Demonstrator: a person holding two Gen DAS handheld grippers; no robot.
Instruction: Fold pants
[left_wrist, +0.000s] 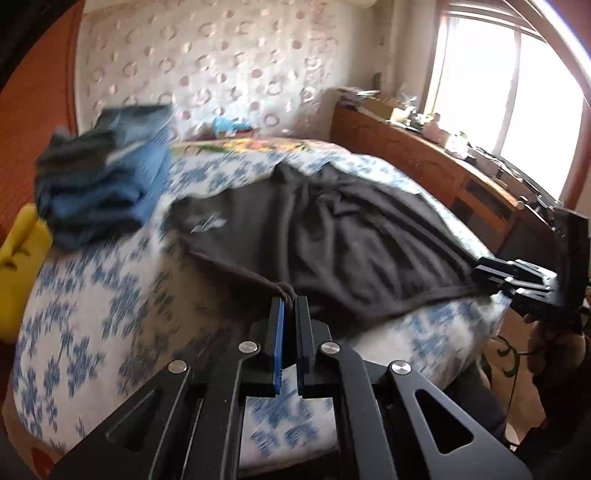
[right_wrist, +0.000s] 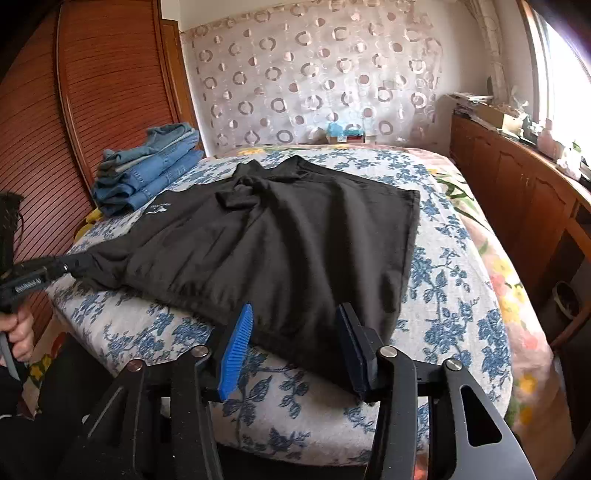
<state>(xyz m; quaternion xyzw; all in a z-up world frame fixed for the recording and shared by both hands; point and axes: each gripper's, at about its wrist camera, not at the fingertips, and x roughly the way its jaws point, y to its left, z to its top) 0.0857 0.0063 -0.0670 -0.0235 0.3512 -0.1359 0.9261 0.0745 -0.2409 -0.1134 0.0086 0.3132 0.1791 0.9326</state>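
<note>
Dark grey pants (right_wrist: 280, 240) lie spread on the bed with the blue flowered cover (right_wrist: 443, 295); a small white logo shows near their left side. They also show in the left wrist view (left_wrist: 332, 229). My left gripper (left_wrist: 290, 304) is shut on the pants' near edge, fabric pinched between its pads; it also appears at the left of the right wrist view (right_wrist: 70, 264). My right gripper (right_wrist: 295, 317) is open, its fingers straddling the pants' near hem. In the left wrist view the right gripper (left_wrist: 484, 275) sits at the pants' right corner.
A stack of folded blue jeans (right_wrist: 147, 170) sits at the bed's far left. A wooden wardrobe (right_wrist: 92, 92) stands left, a wooden cabinet (right_wrist: 517, 192) with clutter runs along the right under a window. A yellow object (left_wrist: 18, 266) lies at the bed's left edge.
</note>
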